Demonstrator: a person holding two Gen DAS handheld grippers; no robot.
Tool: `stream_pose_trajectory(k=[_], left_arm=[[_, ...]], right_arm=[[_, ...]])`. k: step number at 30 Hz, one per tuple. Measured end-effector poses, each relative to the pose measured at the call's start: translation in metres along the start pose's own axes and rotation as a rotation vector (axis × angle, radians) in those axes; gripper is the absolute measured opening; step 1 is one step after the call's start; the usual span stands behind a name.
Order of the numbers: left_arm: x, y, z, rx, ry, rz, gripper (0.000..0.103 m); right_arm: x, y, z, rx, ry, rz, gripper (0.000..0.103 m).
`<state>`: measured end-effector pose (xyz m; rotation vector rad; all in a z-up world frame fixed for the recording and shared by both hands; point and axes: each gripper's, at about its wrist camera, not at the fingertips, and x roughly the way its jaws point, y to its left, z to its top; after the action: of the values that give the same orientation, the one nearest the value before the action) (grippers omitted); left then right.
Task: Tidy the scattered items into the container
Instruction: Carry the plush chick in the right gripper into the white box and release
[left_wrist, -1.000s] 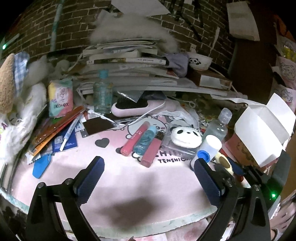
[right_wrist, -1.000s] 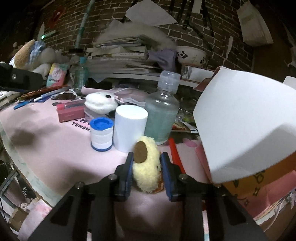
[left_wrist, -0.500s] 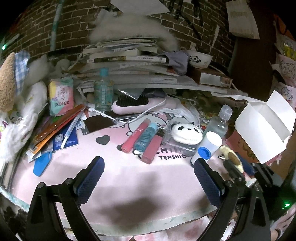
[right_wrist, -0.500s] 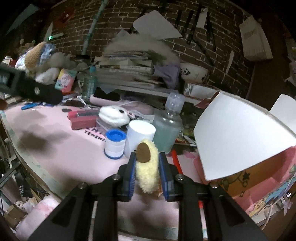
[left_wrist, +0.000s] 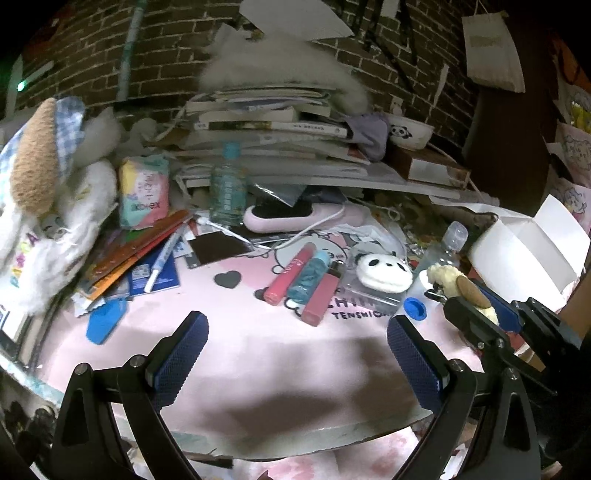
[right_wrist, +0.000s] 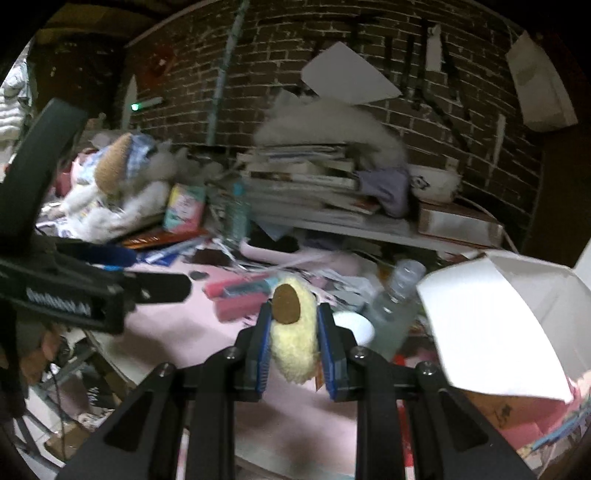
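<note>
The right gripper (right_wrist: 292, 334) has the small fluffy avocado plush (right_wrist: 293, 334) pinched between its blue pads, and compared with a second ago it has lifted clear of the pink desk mat (right_wrist: 192, 332): earlier the plush sat low in front of the white cylindrical jar (right_wrist: 352, 326) and the blue-capped roll, and now the jar lies below and behind the jaws, with the clear bottle (right_wrist: 395, 306) beside it. The jaws are narrow and closed firmly on the plush, their grip having tightened slightly at the start of the lift. The view has also swung so that the open white box (right_wrist: 491, 321), the container, sits just to the right of the held plush with its flaps up. The left gripper (left_wrist: 295, 354) hovers over the near edge of the mat with its jaws wide and nothing between them, in much the same place as before. The pick looks done and the carry under way; the next step is likely to bring the plush over the box opening and let go. The lip glosses (left_wrist: 304, 280), panda pouch (left_wrist: 384, 271) and blue cap (left_wrist: 414, 308) still lie scattered on the mat.
</note>
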<state>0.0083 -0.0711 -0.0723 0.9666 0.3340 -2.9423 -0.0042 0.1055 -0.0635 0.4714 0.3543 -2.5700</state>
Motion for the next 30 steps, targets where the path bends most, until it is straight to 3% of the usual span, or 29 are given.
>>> stream_pose_trajectory(k=[8,13,22,30], left_arm=[[-0.01,0.008,0.001,-0.007,-0.014,0.022,0.097],[-0.01,0.001,0.004,0.011,-0.021,0.018,0.097],[-0.007,-0.018,0.009,0.047,-0.052,0.002,0.103],[-0.004,-0.027,0.01,0.076,-0.056,0.002,0.103]], right_arm=[[-0.006,0.014,0.025,-0.002,-0.053,0.06,0.02],[-0.018,-0.011,0.045,-0.002,-0.063,0.004,0.02],[-0.039,-0.083,0.056,0.008,0.025,-0.16,0.02],[-0.051,-0.143,0.055,0.04,0.131,-0.246,0.02]])
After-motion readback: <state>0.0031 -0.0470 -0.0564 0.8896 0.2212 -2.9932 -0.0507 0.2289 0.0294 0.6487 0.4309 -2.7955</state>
